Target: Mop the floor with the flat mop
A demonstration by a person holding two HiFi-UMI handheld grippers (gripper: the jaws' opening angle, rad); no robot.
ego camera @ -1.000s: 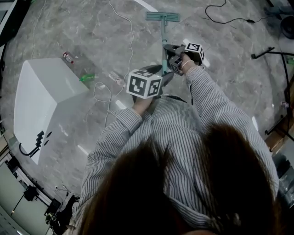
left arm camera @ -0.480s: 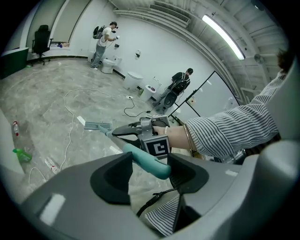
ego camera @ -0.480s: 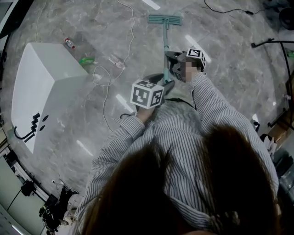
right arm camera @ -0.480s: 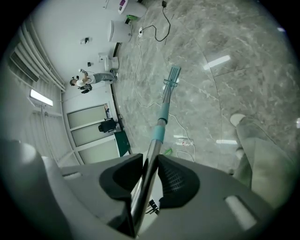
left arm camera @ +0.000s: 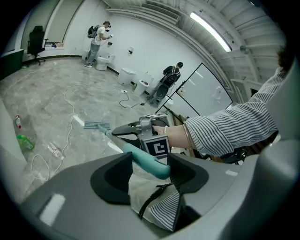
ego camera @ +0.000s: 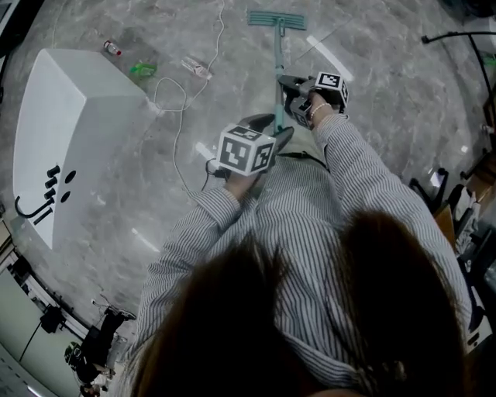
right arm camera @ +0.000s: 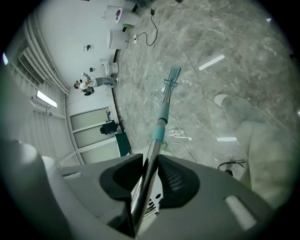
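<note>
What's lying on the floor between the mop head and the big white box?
Head view shows a white cable, a green bottle and a small pale object lying there.

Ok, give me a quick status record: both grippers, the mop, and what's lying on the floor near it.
left gripper: jaws shut on the teal top end of the mop handle
right gripper: jaws shut on the metal shaft, lower down
mop head: on the floor, ahead of the person
clutter left of mop: white cable, green bottle, red-capped bottle
large object: white box, far left
</note>
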